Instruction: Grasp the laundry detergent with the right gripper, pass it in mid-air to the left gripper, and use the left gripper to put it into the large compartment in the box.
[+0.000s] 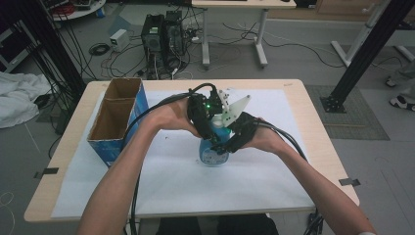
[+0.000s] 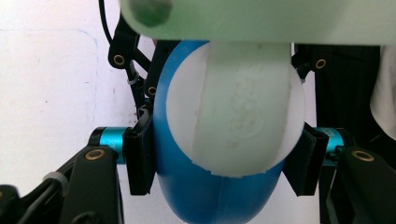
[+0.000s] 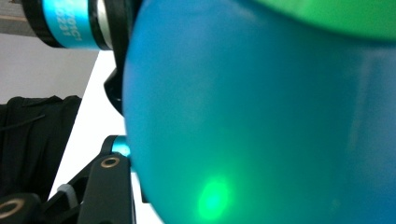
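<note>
Blue plastic spray bottle (image 1: 214, 152) with its white trigger head stood upright near the middle of the white-covered worktop (image 1: 274, 171), and we had both tools on it. Our left claw (image 1: 208, 128) was clamped across the bottle's shoulder; in the left gripper view the black pads (image 2: 138, 161) pressed into the blue body on both sides, just below the bottle's white label (image 2: 233, 112). Our right claw (image 1: 234, 142) sat tight against the far side of the bottle, but whether it gripped or stood loose we could not tell; its own view was swamped by blue plastic (image 3: 261, 121). To do this well, we reckoned, the left had to keep the body square and steady while the right worked the head, with no sideways pull that might tip the bottle. An open blue cardboard box (image 1: 117, 120) waited at the left, well apart. Reading matter was thin: the label looked blank, and the print on the bottle's front was too small to make out.
</note>
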`<action>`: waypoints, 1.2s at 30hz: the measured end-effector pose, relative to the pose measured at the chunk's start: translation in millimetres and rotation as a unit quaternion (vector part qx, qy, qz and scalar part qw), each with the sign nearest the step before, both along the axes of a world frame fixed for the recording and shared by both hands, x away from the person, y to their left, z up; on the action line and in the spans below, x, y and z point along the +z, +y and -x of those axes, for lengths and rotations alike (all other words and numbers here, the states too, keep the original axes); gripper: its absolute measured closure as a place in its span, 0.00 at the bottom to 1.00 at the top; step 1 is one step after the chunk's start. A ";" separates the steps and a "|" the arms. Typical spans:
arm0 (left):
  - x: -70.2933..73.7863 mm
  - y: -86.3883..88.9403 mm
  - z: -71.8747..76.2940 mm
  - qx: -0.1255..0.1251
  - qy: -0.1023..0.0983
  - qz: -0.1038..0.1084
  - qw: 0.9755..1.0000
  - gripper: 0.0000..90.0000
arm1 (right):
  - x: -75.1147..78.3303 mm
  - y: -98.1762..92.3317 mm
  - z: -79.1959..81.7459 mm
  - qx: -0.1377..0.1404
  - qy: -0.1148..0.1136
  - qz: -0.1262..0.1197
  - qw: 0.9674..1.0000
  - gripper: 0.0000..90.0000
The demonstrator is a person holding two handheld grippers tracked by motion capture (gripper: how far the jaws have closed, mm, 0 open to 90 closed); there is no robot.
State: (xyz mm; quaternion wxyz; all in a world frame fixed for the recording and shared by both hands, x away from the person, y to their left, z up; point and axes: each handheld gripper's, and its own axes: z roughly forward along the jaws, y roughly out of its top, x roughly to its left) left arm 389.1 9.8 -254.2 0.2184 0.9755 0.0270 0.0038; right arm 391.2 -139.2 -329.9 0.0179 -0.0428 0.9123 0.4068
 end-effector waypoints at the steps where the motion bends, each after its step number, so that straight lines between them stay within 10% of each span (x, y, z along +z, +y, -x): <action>1: 0.0 0.6 -0.1 0.002 0.001 0.002 1.000 0.42 | -0.1 -0.7 -0.4 -0.001 0.001 0.001 1.000 0.44; 36: 9.4 16.7 -0.4 0.016 0.003 0.007 1.000 0.42 | 6.0 -19.7 -2.7 -0.037 0.023 0.010 0.999 0.26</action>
